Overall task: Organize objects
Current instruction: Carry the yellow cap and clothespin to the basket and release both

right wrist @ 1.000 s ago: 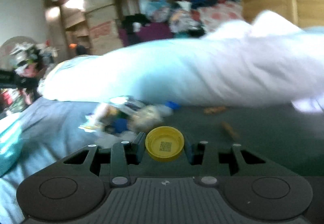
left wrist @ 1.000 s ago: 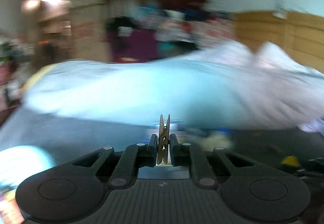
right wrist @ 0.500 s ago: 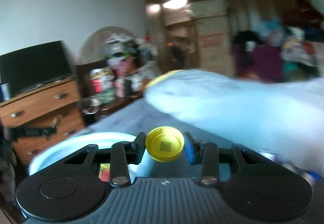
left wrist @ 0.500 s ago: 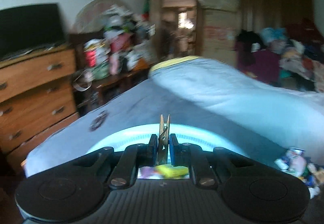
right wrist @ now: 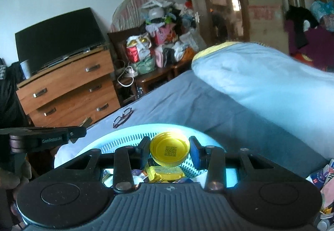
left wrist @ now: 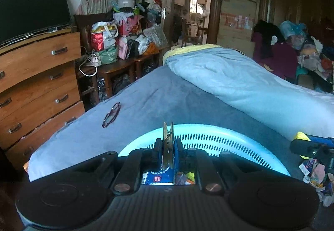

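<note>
Centrally, a wooden clothespin stands clamped between the jaws of the left tool, its long axis upright and its paired tips pointing up and forward, above the near part of a pale blue slotted basket. Likewise, a yellow bottle cap is clamped edge to edge in the right tool, hollow side with a printed code facing the camera, its flat axis roughly along the tool's line of sight; it too hangs over the basket. Several items already lie inside the basket, among them a yellow wrapped packet and a blue packet, so sorting appears partly done. Both held pieces are not yet released, and a heap of loose wrappers lies on the bed to the right, suggesting more collecting is left. Eyeglasses rest on the bed beyond the basket, well apart from it. Farther out are a folded duvet and a wooden dresser.
</note>
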Motion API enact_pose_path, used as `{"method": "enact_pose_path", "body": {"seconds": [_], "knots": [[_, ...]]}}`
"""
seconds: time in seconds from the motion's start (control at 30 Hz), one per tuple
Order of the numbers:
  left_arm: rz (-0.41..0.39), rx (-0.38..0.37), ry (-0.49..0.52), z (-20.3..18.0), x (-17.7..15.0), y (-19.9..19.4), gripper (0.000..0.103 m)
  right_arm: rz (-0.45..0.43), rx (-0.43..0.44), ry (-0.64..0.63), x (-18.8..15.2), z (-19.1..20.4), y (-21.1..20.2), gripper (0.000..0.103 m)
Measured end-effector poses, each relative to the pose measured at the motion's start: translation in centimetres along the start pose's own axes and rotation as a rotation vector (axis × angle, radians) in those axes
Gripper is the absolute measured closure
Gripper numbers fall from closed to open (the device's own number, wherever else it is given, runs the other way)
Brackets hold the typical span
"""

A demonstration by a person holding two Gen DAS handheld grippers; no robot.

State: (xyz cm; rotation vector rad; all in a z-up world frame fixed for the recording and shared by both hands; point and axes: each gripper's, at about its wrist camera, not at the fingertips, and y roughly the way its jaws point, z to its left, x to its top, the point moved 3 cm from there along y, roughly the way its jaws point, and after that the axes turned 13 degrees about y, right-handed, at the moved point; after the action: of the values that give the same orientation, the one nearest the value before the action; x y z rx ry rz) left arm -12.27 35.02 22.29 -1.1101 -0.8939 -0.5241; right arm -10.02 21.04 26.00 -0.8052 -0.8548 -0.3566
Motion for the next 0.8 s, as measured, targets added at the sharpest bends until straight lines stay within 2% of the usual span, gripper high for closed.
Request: {"method": "enact_pose_path", "body": {"seconds": [0.33,0.43,0.47,0.5,0.53,0.57,0.6,0.67,0.8], "knots": [[0.038,-0.012,0.007,-1.1,-1.9,3.0,0.09,0.01,0.002,-0.001,-0.5,1.0,2.2,0.063],[0.056,-0.011,0.013,-1.6,-2.3,3.9,0.086,0.01,0.006,0.001,-0.4,1.1,2.4,0.062],[0.057,-0.006,0.012,-1.8,-2.4,4.0,0.081,0.009,0.007,0.003,-0.5,1.1,2.4,0.062],[0.058,-0.001,0.014,-2.0,-2.5,4.2,0.067,0.008,0.009,0.003,-0.5,1.0,2.4,0.062],[0.058,0.005,0.017,-2.2,-2.5,4.2,0.057,0.003,0.01,0.003,-0.5,0.9,2.3,0.062],[0.052,0.01,0.021,-2.2,-2.5,4.4,0.036,-0.005,0.009,0.002,-0.4,0.9,2.2,0.052],[0.039,0.025,0.025,-2.3,-2.4,4.2,0.022,-0.015,0.004,0.001,-0.4,0.9,2.1,0.034],[0.008,0.059,0.038,-2.5,-2.1,3.6,0.018,-0.063,-0.003,0.002,-0.3,0.7,1.5,0.024],[-0.014,0.049,0.042,-3.2,-1.2,2.8,0.017,-0.121,0.019,0.032,0.1,-0.3,-0.7,0.024]]}}
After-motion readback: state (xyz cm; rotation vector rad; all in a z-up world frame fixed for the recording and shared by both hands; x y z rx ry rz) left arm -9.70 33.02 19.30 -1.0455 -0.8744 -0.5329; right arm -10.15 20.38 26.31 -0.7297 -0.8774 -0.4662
